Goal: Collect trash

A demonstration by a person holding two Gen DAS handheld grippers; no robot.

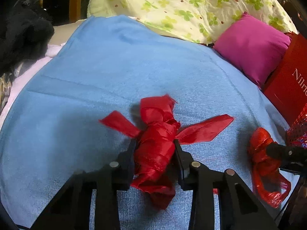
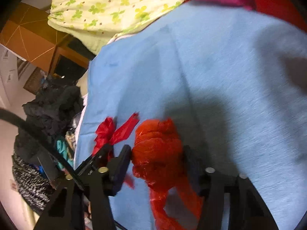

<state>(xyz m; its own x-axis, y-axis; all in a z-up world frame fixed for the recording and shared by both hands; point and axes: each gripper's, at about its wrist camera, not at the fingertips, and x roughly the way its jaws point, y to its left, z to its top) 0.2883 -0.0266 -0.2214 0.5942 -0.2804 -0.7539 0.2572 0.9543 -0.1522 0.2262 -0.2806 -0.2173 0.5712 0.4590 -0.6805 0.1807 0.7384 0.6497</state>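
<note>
the left gripper is pinching a knotted red plastic bag, its pads pressing the bundle's two sides, on the blue towel near that towel's near edge. the right gripper is closing around a crumpled orange-red plastic bag lying just beside the first, toward the towel's right edge, with both fingers touching its sides. a magenta pillow, a clover-print pillow and a red box are sitting past the towel's far right corner.
</note>
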